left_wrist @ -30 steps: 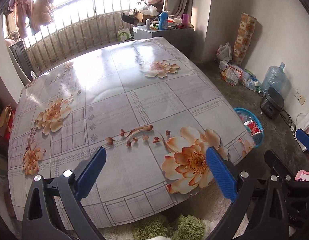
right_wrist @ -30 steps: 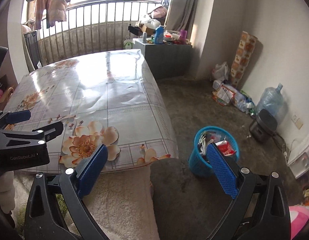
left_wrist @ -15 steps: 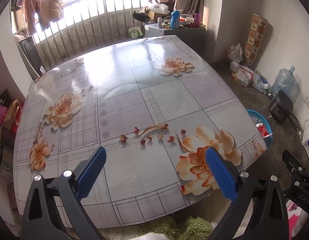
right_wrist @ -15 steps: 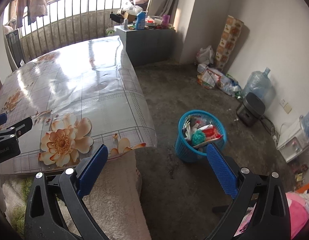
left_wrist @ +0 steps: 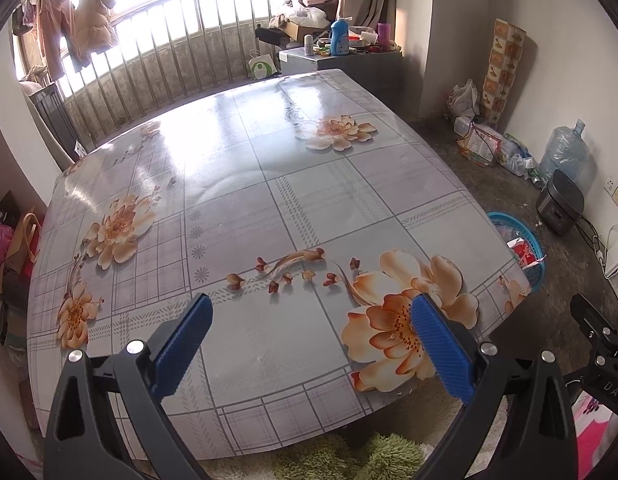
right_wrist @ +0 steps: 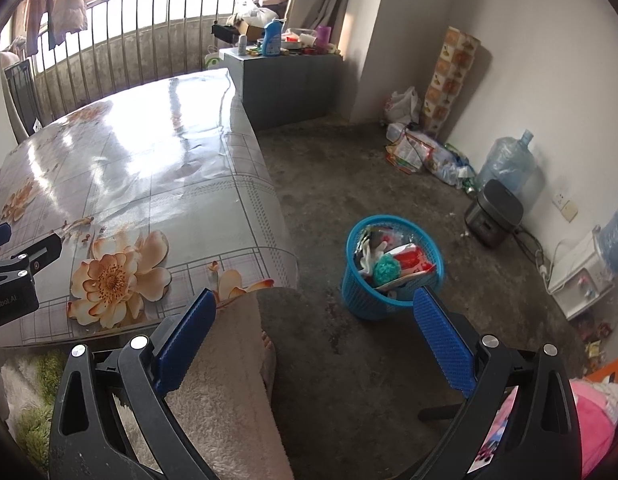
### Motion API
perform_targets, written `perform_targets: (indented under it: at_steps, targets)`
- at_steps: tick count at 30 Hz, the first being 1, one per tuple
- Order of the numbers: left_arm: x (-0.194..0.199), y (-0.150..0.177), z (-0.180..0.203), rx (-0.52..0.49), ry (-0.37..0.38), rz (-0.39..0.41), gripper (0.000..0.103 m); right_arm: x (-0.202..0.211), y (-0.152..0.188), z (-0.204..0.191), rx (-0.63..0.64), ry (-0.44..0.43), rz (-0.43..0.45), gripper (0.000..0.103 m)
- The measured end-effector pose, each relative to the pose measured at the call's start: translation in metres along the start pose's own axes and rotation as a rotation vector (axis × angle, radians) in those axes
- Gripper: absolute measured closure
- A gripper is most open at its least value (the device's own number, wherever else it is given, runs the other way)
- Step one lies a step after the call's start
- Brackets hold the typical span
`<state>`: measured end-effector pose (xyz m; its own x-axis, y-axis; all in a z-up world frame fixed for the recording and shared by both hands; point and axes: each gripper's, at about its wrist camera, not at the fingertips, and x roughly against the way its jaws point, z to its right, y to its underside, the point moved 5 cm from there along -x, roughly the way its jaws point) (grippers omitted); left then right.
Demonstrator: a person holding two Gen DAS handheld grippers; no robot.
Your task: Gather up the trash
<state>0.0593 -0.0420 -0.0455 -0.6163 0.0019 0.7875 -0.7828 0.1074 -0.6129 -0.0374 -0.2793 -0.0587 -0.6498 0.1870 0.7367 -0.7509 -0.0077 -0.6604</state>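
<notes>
Both tongs are held wide apart, nothing gripped: left tongs (left_wrist: 309, 344) over the bare floral counter (left_wrist: 269, 208), right tongs (right_wrist: 315, 336) above the floor. Trash (right_wrist: 393, 260) is seen piled in the blue basket (right_wrist: 357, 284) beside the counter. Remaining litter should be scanned for before anything is reached.

Left wrist view over table (left_wrist: 269, 200), right view toward floor basket (right_wrist: 389, 276), both sharing table edge

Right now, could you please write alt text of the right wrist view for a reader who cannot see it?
Open, empty blue-padded tongs point toward a blue basket full of trash on a bare concrete floor. To the left is a table with a glossy flowered cover, and the other tongs enter at the left edge.
</notes>
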Motion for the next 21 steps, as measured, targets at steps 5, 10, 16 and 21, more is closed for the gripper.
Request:
perform_targets:
  at_steps: [5, 10, 16, 21]
  targets:
    - [-0.0003, 0.0003, 0.0032, -0.016, 0.000, -0.001, 0.005, 0.0001, 0.0004, 0.0027, -0.007, 0.000, -0.001, 0.008]
    - [0.0016, -0.0002, 0.0045, -0.018, 0.003, 0.006, 0.005, 0.0008, 0.0002, 0.0035, -0.008, 0.001, 0.001, 0.008]
    - [0.0028, -0.0009, 0.0045, -0.016, 0.004, 0.010, 0.006, 0.0009, -0.0005, 0.0055, -0.009, 0.001, 0.003, 0.008]
    - [0.0035, -0.0018, 0.0026, -0.008, 0.004, 0.012, 0.005, 0.0013, -0.0003, 0.0053, -0.009, 0.004, 0.003, 0.008]
